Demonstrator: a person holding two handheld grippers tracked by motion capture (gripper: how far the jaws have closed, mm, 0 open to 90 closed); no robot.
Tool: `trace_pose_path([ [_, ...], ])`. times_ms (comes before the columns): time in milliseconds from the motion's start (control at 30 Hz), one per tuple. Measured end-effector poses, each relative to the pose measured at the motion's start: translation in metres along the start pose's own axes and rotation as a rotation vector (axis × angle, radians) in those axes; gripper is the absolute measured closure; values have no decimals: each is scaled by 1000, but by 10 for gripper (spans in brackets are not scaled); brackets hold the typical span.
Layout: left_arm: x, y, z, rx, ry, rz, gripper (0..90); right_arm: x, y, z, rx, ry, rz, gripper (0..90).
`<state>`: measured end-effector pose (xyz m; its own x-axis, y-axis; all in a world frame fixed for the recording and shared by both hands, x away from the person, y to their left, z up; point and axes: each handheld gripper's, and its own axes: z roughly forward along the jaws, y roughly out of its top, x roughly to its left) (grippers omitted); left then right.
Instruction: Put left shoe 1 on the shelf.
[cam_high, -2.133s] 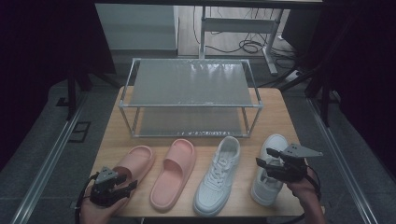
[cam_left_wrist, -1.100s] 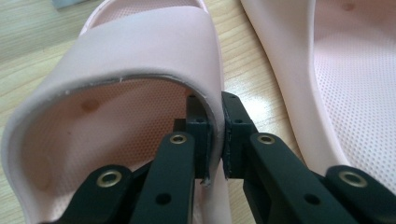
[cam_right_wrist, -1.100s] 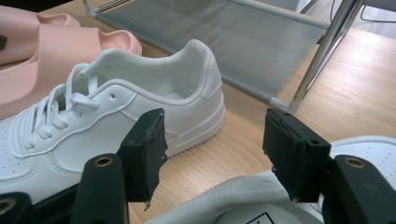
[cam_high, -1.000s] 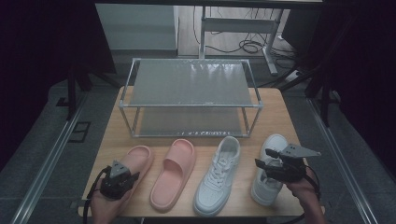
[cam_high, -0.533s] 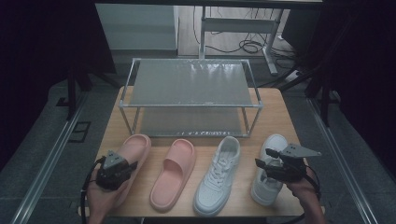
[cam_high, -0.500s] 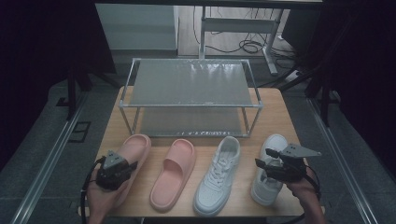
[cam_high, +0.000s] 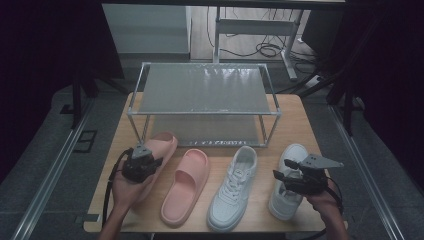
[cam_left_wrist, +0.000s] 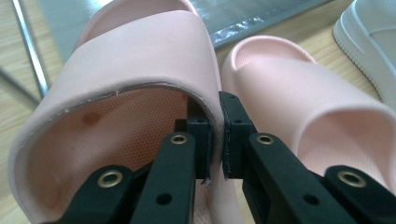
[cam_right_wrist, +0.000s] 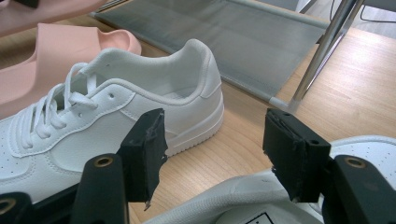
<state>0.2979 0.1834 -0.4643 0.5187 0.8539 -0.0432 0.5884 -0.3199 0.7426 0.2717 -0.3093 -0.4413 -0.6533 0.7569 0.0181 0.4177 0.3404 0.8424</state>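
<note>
My left gripper (cam_high: 140, 161) (cam_left_wrist: 215, 135) is shut on the strap edge of a pink slide sandal (cam_high: 157, 148) (cam_left_wrist: 140, 70), which is lifted with its toe towards the rack. A second pink slide (cam_high: 186, 185) (cam_left_wrist: 299, 88) lies flat beside it. Two white sneakers rest on the table: one (cam_high: 234, 187) (cam_right_wrist: 116, 121) in the middle and one (cam_high: 288, 182) (cam_right_wrist: 261, 200) at the right. My right gripper (cam_high: 292, 176) (cam_right_wrist: 215, 154) is open just above the right sneaker's opening, nothing between its pads.
A two-tier metal shoe rack (cam_high: 205, 90) with grey mesh shelves stands at the back of the wooden table (cam_high: 305, 125); its lower shelf (cam_right_wrist: 224, 42) is close ahead. Rack legs (cam_right_wrist: 322, 51) stand near the sneakers. Dark floor and cables lie beyond.
My left gripper has carried the pink slide up and forward towards the rack. The right gripper has stayed where it was over the right sneaker.
</note>
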Motion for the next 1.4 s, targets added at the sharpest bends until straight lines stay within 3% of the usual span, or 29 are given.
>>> trace_pose_path([
  [467,-5,37,40,17,27,76,848,-2,0,-1,-5,1,3,396],
  [800,-3,52,69,29,56,113,847,-3,-1,-2,-4,-1,8,397],
  [1400,-8,66,101,27,69,150,847,-5,-2,-2,-6,-4,10,396],
])
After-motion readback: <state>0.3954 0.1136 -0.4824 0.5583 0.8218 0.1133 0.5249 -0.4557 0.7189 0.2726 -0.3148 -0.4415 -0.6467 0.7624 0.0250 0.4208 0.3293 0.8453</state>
